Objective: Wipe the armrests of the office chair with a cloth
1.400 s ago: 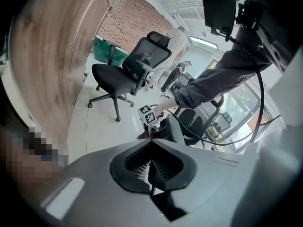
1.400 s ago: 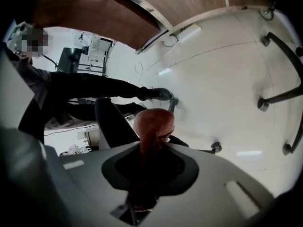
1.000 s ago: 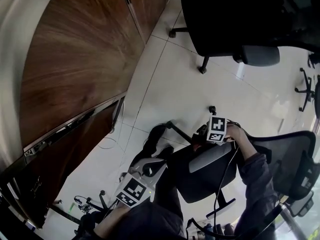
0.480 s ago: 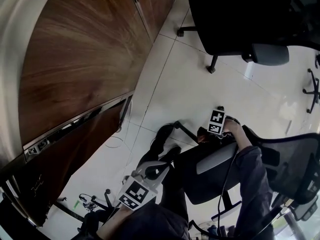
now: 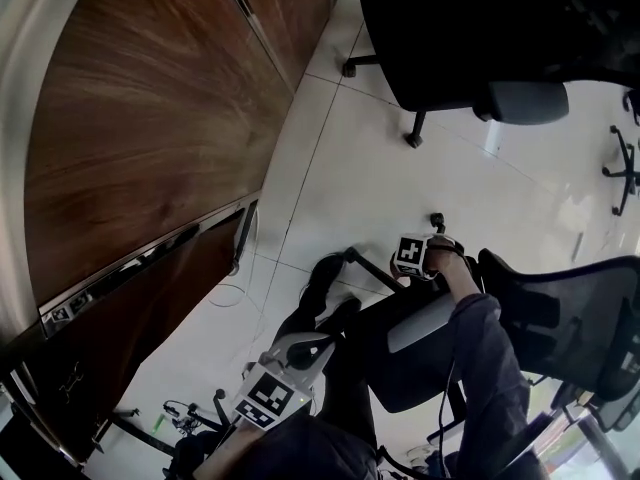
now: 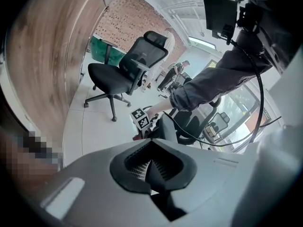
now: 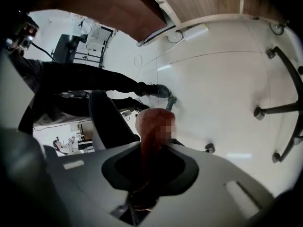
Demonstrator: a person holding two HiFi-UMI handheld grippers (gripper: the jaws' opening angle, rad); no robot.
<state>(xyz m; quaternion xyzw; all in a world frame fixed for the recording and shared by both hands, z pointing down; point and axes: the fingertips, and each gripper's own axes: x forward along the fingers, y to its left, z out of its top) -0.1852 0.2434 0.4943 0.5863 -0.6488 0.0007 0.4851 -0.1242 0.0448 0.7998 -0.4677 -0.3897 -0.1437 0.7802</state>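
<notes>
Rust-red crumpled cloth point(image 7: 150, 126) sits clamped in the right gripper point(image 5: 415, 256), just beside the grey padded armrest point(image 5: 425, 320). The left gripper point(image 6: 150, 167) is closed on nothing (idle). Wiping step, probably; next comes pressing the cloth along the pad.

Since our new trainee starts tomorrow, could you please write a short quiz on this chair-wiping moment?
1. True or false: the left gripper holds the cloth.
2. In the head view, what colour is the armrest nearest the right gripper? A grey; B red; C green.
3. Fill in: in its own view, the left gripper's jaws are ____ (apart or together), with nothing between them.

Key: 1 false, the reddish-brown cloth is clamped in the right gripper. 2 A. 3 together.
</notes>
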